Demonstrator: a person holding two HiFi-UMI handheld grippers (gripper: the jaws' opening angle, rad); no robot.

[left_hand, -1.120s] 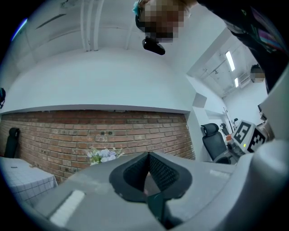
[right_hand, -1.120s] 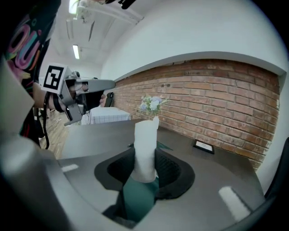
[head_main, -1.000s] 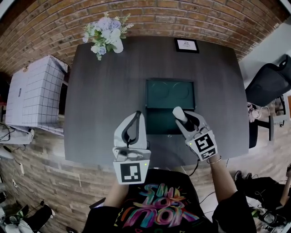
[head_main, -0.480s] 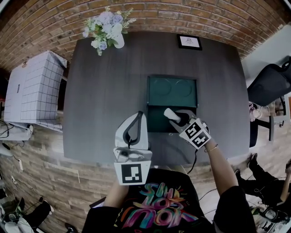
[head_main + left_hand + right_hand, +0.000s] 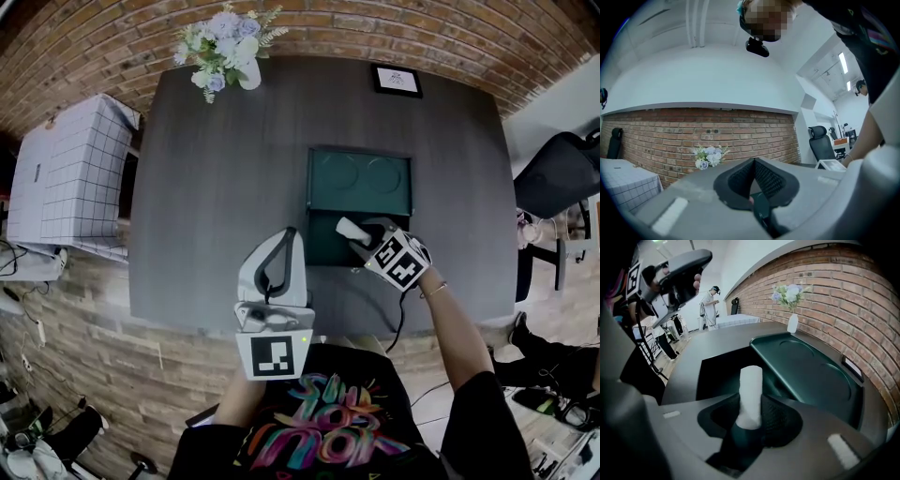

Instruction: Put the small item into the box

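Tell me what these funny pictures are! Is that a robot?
No robot: a person holds a pinching tool in each hand. One picture looks down from a camera on the person's head; the other two come from cameras riding on the tools. On the dark table sit an open green box, a vase of flowers and a small picture frame. The right gripper pinches a small white roll over the box. The left gripper is shut, holding nothing.
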